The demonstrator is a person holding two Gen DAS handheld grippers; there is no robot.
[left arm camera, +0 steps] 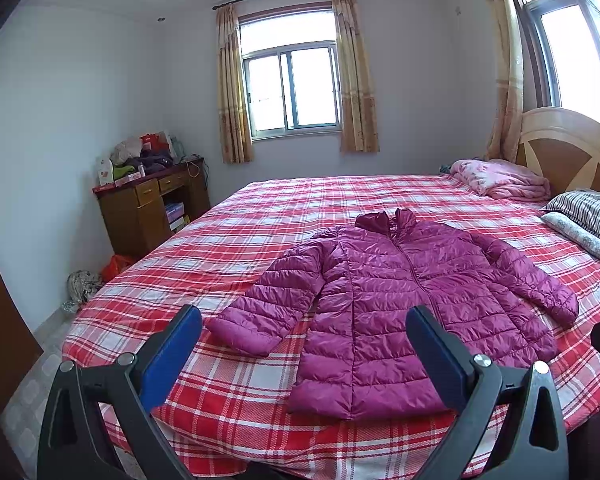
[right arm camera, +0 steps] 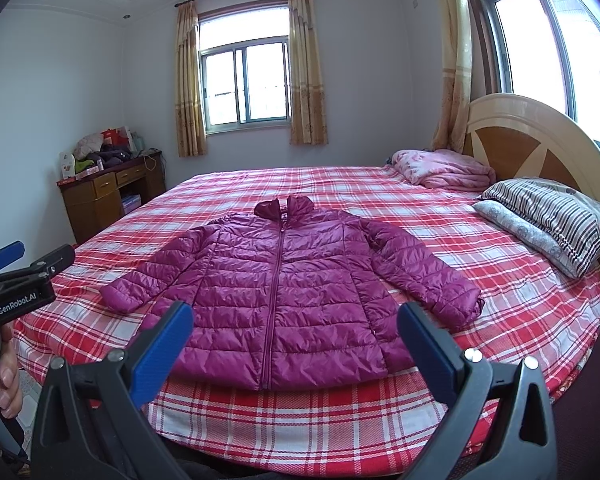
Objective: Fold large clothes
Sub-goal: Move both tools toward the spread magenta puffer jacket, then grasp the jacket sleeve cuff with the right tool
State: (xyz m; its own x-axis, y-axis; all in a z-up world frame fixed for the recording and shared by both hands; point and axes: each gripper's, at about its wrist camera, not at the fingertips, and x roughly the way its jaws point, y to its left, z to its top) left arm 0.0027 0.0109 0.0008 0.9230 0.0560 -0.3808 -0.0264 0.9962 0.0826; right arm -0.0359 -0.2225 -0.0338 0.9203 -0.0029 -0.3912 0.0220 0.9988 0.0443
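Both grippers, my left gripper (left arm camera: 304,330) and right gripper (right arm camera: 296,320), hang spread wide with nothing in them, just short of the near bed (right arm camera: 500,320) edge. Puffer jacket (right arm camera: 284,288) lies flat, zipped, sleeves out. Zero folds yet, I reckon.

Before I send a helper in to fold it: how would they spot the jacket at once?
Look at the big bed with the red plaid cover. The jacket lies flat on its near half, zipped, sleeves spread. It is shiny, quilted and magenta, unlike the pale pink blanket and striped pillow by the headboard.
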